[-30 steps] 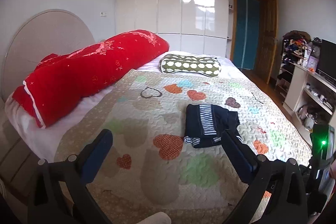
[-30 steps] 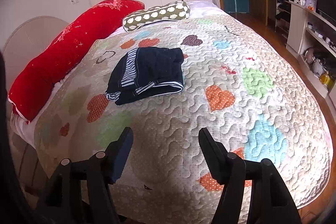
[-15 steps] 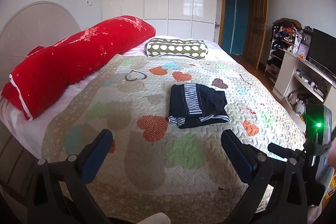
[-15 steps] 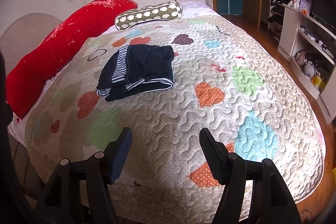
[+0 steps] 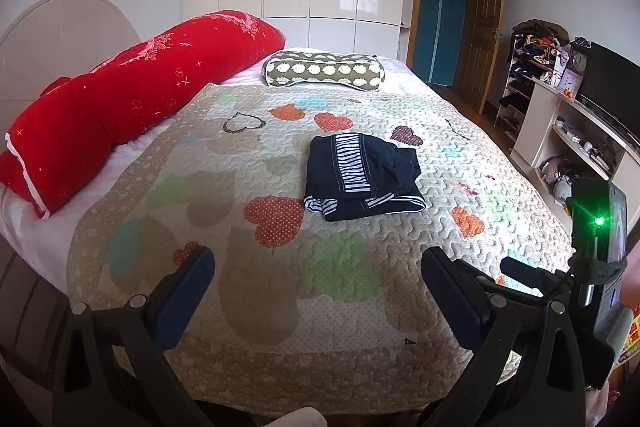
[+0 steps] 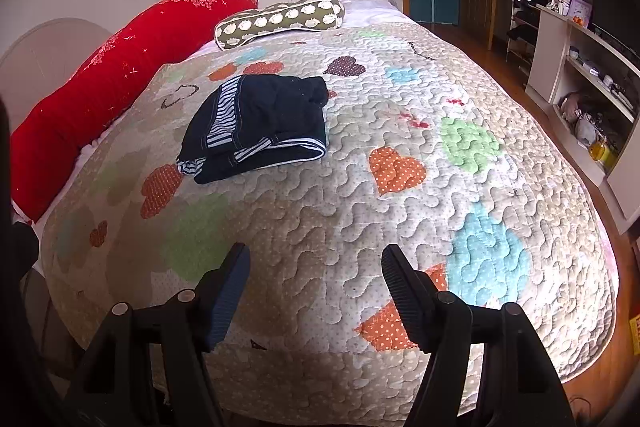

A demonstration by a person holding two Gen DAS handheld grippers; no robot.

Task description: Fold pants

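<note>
The dark navy pants (image 5: pixel 362 175) with a blue-and-white striped band lie folded into a compact bundle in the middle of the bed's heart-patterned quilt (image 5: pixel 280 267). They also show in the right wrist view (image 6: pixel 260 123). My left gripper (image 5: pixel 316 267) is open and empty, held back over the near edge of the bed, well short of the pants. My right gripper (image 6: pixel 316 267) is open and empty too, also over the near edge of the quilt (image 6: pixel 400 227) and apart from the pants.
A long red bolster (image 5: pixel 132 95) lies along the left side. A green patterned pillow (image 5: pixel 324 71) sits at the far end. A white shelf unit (image 5: pixel 568 131) with a TV stands right. The right gripper's device with its green light (image 5: pixel 598 223) shows at right.
Both grippers have drawn back from the bed and away from the folded pants, so more of the quilt's near edge shows. The pants have not moved. Both stay open.
</note>
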